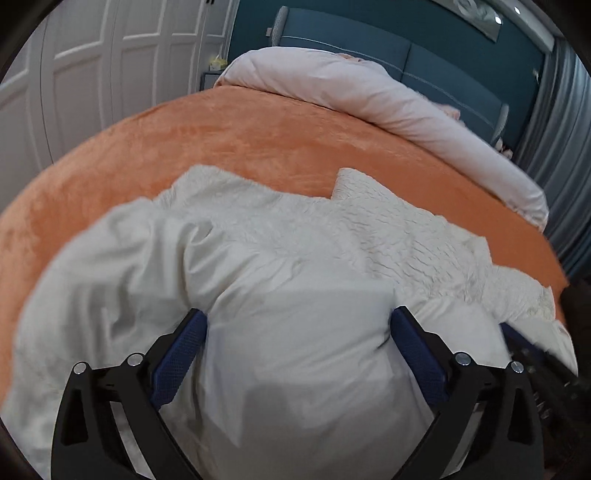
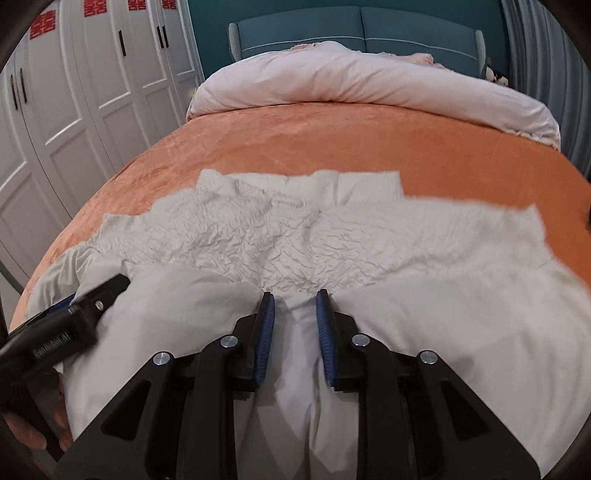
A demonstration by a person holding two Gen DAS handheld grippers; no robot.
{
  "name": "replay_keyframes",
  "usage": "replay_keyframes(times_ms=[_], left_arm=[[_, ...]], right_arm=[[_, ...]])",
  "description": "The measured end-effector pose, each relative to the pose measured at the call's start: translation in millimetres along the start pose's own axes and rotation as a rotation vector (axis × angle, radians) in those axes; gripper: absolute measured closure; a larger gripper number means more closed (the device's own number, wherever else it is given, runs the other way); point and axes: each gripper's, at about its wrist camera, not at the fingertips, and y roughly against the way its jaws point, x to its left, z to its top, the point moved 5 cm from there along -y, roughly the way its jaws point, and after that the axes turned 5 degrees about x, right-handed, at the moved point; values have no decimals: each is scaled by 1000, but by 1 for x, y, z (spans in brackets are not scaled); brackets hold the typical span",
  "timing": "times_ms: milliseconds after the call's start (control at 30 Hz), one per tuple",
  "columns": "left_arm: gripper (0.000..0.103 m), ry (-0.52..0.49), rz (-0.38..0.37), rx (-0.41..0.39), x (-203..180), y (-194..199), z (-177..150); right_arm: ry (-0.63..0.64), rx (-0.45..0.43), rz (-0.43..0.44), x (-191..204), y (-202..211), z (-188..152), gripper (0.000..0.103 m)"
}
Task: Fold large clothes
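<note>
Cloth filled the near part of both views: a large white garment [image 2: 295,236] lay on the bed [image 2: 295,147], its smooth part bunched up closest to the cameras and its crinkled part spread farther out. The right gripper [image 2: 295,295] stood with a narrow gap between its blue pads, and a ridge of the smooth cloth ran up between them; whether the pads truly pinched it could not be told. The left gripper [image 1: 298,314] was spread as wide as it went, with a mound of cloth between its fingers but nothing squeezed. In the right view it showed at the left edge of the garment, with part of the person's hand [image 2: 22,424] behind it. The folding looked barely started, by my reading: the near part was gathered into loose mounds, the far edge lay uneven with two squared flaps pointing toward the headboard, and no neat crease showed anywhere. Flattening, squaring the edges and all the folds themselves seemed still to be done. Beyond the garment stretched the bare orange cover of the bed, which gave plenty of room and held nothing in the way. Farther on lay a rolled pale duvet [image 2: 369,77] across the head of the bed, then the blue headboard [image 2: 358,29]. White wardrobe doors [image 2: 92,92] stood to the left, and grey curtains [image 1: 561,110] to the right.
</note>
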Motion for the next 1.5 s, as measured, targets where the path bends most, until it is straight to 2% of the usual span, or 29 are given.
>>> replay_keyframes(times_ms=[167,367,433,533,567,633,700,800,900,933,1033,1267,1300,1367,1400,1433,1500], left_arm=[[5,-43,49,-48,-6,-7,-9],[5,-37,36,-38,-6,-9,-7],[5,-15,29,-20,3,11,-1],[5,54,1,-101,29,62,2],[5,85,-7,-129,44,84,1],[5,143,0,-136,71,106,-4],[5,228,-1,-98,104,114,-15],[6,328,23,-3,147,106,-40],[6,357,15,53,165,101,-65],[6,379,-12,73,169,97,-75],[6,412,-60,109,169,86,-85],[6,334,-74,84,144,63,-72],[14,329,-92,85,141,62,-68],[60,345,-172,93,132,63,-62],[69,358,-216,96,126,65,-57],[81,364,-248,76,122,75,-51],[92,356,-294,45,115,92,-43]], right_arm=[[33,-20,-53,4,-9,-13,81],[21,-3,-38,2,-5,-11,81],[6,-22,-30,5,18,-6,78],[-5,-79,27,21,59,-7,78],[9,-78,40,30,69,-12,78],[18,-50,51,40,67,-21,78],[31,10,34,48,51,-35,79],[38,31,-2,53,34,-44,79],[46,36,-17,53,26,-47,79],[49,39,-18,54,24,-48,79],[46,45,-7,53,20,-50,79],[65,24,-19,54,16,-52,79],[60,27,-15,54,18,-50,79],[32,31,-21,53,34,-49,79],[12,22,0,55,45,-49,78],[-3,0,43,57,65,-51,78],[11,-4,53,60,87,-63,78]])
